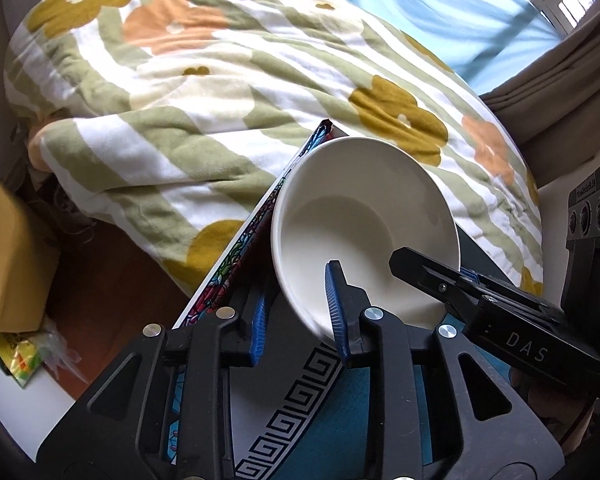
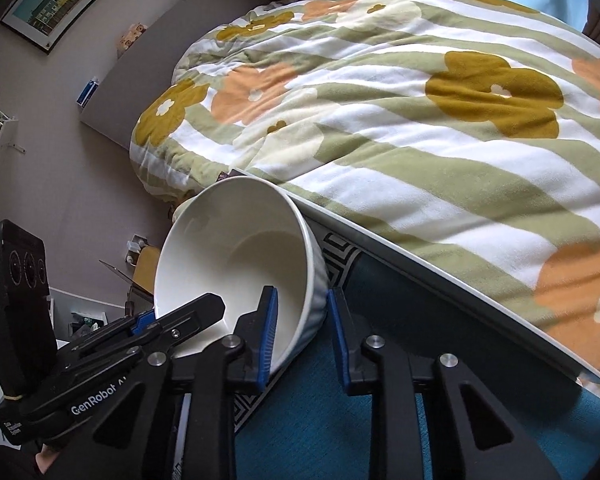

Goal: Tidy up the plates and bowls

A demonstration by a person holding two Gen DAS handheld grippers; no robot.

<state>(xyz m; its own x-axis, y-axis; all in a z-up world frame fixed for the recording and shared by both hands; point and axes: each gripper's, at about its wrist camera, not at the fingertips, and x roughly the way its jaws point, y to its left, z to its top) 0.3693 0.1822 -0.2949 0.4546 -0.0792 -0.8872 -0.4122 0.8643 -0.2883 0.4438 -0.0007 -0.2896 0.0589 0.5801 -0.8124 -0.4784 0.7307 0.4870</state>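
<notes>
Two grippers had hold of one white bowl, and that was as far as the tidying appeared to have got: no plate or second bowl showed in either view, so nearly all of the task looked to be ahead.

From the left wrist, the left gripper (image 1: 298,312) had its blue pads drawn in on the near rim of the bowl (image 1: 360,216), one finger (image 1: 336,308) inside the bowl against the wall and the other outside it, so the pinch looked made. The bowl sat tilted, mouth toward the camera, over a mat (image 1: 296,412) with a black key-pattern border, with a striped floral blanket (image 1: 220,92) behind it. The right gripper (image 1: 404,258) reached in from the right; its tip lay over the bowl's inner wall, but from here its other finger was hidden and I could not tell its grip. What the bowl's base rested on was hidden by the bowl itself.

From the right wrist, the right gripper (image 2: 302,320) pinched the bowl's (image 2: 236,240) ribbed wall on the other side, one pad inside, one outside and seemingly just touching. The left gripper (image 2: 208,306) came in from the left across the rim. The teal mat (image 2: 380,360) lay beneath, cut off by the frame, and the blanket (image 2: 420,140) covered the bed beyond. Where the bowl was meant to go could not be seen.
</notes>
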